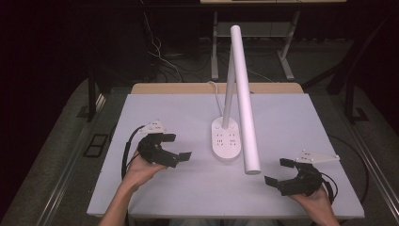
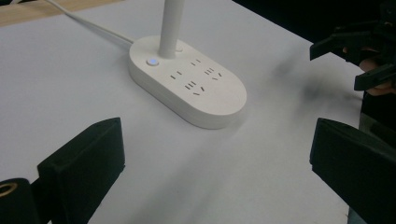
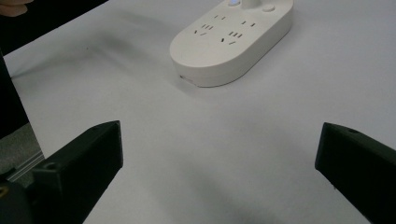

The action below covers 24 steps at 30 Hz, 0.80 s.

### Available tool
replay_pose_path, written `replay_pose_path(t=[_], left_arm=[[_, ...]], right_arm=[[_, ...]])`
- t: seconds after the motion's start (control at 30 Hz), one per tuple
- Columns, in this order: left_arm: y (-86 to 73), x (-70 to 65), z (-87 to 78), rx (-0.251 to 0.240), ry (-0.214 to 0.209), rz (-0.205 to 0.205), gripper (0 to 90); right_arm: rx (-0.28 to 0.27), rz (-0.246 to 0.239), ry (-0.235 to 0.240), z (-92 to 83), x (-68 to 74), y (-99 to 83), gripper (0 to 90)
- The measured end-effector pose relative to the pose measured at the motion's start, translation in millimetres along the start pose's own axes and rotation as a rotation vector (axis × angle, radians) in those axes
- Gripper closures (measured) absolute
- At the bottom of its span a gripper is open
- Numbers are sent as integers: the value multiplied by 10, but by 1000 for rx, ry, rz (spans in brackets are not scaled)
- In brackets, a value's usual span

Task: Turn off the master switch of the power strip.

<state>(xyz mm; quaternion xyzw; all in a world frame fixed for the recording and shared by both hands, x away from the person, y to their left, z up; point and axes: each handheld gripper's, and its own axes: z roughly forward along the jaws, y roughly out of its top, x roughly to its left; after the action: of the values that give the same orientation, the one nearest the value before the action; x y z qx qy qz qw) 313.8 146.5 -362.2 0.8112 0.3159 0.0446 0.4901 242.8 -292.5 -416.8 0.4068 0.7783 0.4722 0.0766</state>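
A white desk lamp stands mid-table on an oval base [image 1: 225,140] that carries several sockets and a round button. Its thin stem rises from the base's far end, and its long tube head [image 1: 245,101] slants down toward the near right. My left gripper [image 1: 178,147] sits left of the base, open and holding nothing, jaws pointing right at it. On the near right, my right gripper [image 1: 278,172] is open too, jaws pointing left. The left gripper view shows the base [image 2: 187,80] ahead between wide jaws, with the right gripper [image 2: 345,63] beyond. The right gripper view shows the base [image 3: 231,39] ahead.
The white table [image 1: 188,108] has a wooden strip along its far edge. The lamp's white cord [image 1: 214,89] runs from the base off the far edge. Dark floor, cables and desk legs lie beyond. The tube head overhangs the table between base and right gripper.
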Motion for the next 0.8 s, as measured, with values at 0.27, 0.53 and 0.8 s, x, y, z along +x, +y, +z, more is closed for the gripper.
replay_pose_path(t=[0.27,0.53,0.8], left_arm=[[90,42,85,18,-5,6,22],[197,99,125,21,-4,8,26],[326,141,181,29,-7,21,32]], right_arm=[[5,-4,6,5,-3,-3,2],[9,0,5,2,-10,-7,2],[12,4,2,-1,-18,-10,2]])
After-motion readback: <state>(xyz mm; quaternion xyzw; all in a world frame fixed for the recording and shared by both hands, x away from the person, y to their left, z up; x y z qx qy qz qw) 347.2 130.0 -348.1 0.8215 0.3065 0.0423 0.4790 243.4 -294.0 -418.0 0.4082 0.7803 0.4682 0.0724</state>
